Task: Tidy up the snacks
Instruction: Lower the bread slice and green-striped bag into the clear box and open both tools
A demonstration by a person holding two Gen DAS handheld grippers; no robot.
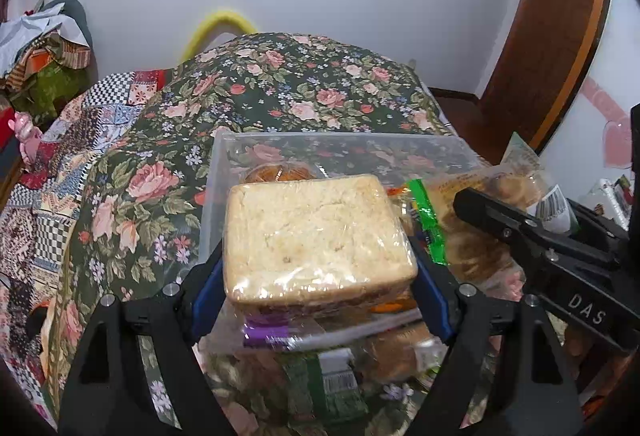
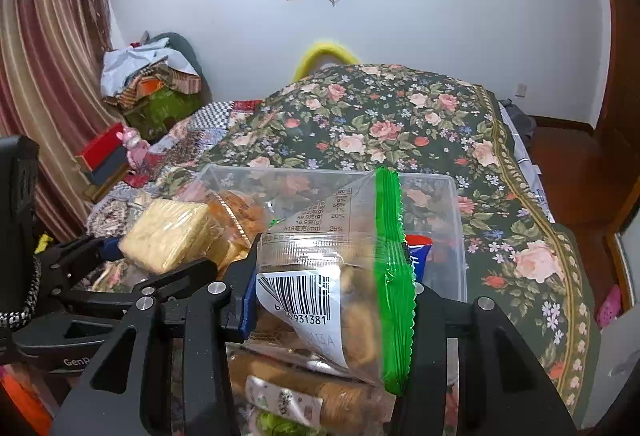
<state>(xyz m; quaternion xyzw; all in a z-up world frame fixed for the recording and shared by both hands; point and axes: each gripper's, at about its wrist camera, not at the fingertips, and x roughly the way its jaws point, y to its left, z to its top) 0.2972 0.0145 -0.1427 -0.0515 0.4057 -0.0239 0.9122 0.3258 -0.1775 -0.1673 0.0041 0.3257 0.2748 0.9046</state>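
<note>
A: Starting at the left, what does the left gripper [image 1: 320, 268] have?

B: It is clamped on a square sandwich [image 1: 316, 236] wrapped in clear film, blue pads pressed to both sides. The sandwich hangs at the near wall of the clear plastic bin [image 1: 216, 172], which sits on the floral bedspread [image 1: 280, 84]. A purple strip shows on the wrapper underneath, but I can't read anything on it.

A: Anything already inside the bin?

B: An orange-brown packaged snack [image 1: 276, 172] lies behind the sandwich, at the far side. No legible print on it.

A: And to the right?

B: The right gripper [image 2: 332, 300] is closed on a clear snack bag [image 2: 344, 276] with a green serrated edge, holding brown pieces. It is held up in front of the bin's near wall. Its white label carries a barcode with the digits "931381" and, lower down, "13.A". The nutrition panel above reads "59.0克(g) 20%", "18.9克(g)" and "519毫克(mg) 26%".

A: Any writing on the tools?

B: "DAS" on the right gripper's arm in the left view; "GenR", cut off, on the left tool's body [image 2: 76, 360] in the right view.

A: Further right?

B: A blue-and-red packet [image 2: 418, 252] shows past the bag's green edge; its print is unreadable.
</note>
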